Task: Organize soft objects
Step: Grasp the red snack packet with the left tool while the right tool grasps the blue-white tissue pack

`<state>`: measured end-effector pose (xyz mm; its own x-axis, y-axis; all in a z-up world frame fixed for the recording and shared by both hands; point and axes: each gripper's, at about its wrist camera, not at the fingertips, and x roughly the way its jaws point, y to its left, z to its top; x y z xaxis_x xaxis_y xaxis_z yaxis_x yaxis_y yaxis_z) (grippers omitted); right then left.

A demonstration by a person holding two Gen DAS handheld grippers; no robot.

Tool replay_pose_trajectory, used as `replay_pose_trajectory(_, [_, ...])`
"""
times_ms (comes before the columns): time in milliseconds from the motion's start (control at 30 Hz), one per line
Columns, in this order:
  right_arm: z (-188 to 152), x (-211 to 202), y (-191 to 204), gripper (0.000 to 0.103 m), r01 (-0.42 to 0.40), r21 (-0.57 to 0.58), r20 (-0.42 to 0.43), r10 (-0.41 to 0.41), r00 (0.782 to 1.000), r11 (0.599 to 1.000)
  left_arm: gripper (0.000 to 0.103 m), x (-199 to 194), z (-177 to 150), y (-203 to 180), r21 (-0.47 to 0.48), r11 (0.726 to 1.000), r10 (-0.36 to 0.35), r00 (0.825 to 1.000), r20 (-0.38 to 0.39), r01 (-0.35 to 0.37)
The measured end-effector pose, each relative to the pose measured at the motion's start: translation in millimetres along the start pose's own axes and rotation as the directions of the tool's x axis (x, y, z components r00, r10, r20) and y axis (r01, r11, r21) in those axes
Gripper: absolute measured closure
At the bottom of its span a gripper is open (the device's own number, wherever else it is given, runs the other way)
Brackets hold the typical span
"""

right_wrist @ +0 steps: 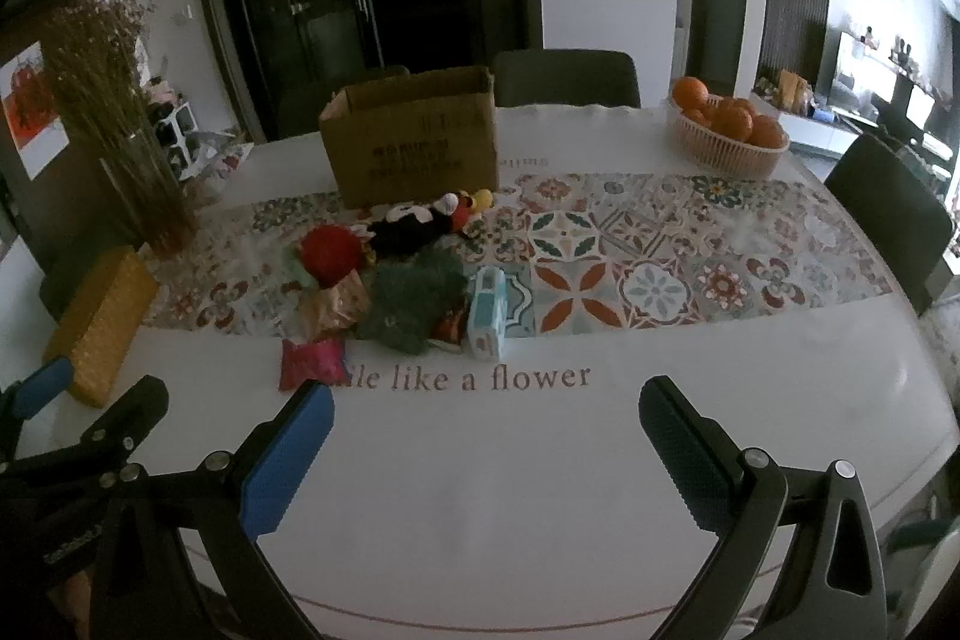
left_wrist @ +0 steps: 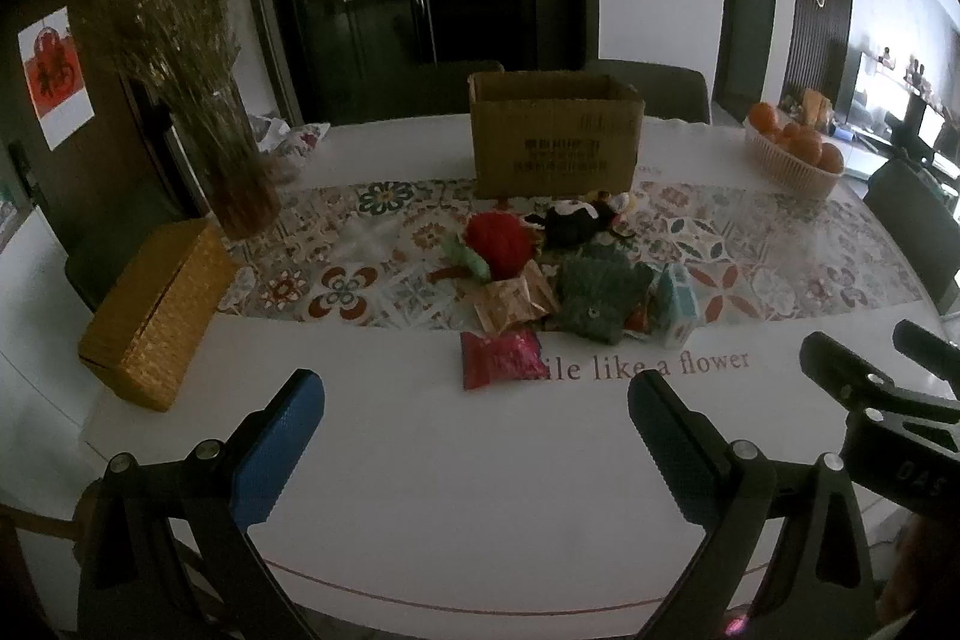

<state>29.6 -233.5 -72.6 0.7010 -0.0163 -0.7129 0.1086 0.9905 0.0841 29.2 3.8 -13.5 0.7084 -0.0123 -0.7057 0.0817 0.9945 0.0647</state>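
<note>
Left gripper [left_wrist: 474,436]: jaws wide apart, holding nothing, above the white table [left_wrist: 420,490]. Right gripper [right_wrist: 486,442]: jaws likewise spread, holding nothing.

Landmark: cardboard box [left_wrist: 555,133], open-topped, at the table's far middle.

Just in front of the box: black plush toy [left_wrist: 570,223], red fluffy ball [left_wrist: 501,241], grey-green furry toy [left_wrist: 603,295], all bunched together. Nearer than these: red snack packet [left_wrist: 498,358]. Far right of the box: basket of oranges [left_wrist: 795,160]. Left of the box: vase of dried flowers [left_wrist: 231,160], woven yellow box [left_wrist: 159,313].

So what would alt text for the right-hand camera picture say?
An open gripper with blue pads hovers over a white table, facing a pile of soft toys and snack packets in front of a cardboard box; a basket of oranges sits far right.
</note>
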Motion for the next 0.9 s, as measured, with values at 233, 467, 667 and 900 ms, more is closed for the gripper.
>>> replay_pose_trajectory(233, [1.7, 23.0, 0.0, 0.0, 0.001, -0.001, -0.041, -0.001, 0.999, 1.0, 0.0, 23.1, -2.4, 0.0, -0.017, 1.0, -0.005, 1.0, -0.005, 0.005])
replay_pose_trajectory(467, [9.6, 51.7, 4.5, 0.001, 0.003, 0.001, -0.074, -0.003, 0.997, 1.0, 0.0, 61.1, -0.7, 5.4, -0.055, 0.997, -0.053, 0.998, -0.045, 0.05])
replay_pose_trajectory(667, [22.2, 84.0, 11.9, 0.006, 0.01, 0.022, -0.112, -0.008, 0.994, 1.0, 0.0, 99.0, 7.7, 11.4, -0.066, 0.993, -0.099, 0.991, -0.089, 0.094])
replay_pose_trajectory(900, [32.1, 121.4, 11.8, 0.013, 0.037, 0.058, -0.119, -0.03, 0.992, 0.998, 0.0, 140.9, 13.2, 10.1, -0.068, 0.992, -0.112, 0.987, -0.111, 0.105])
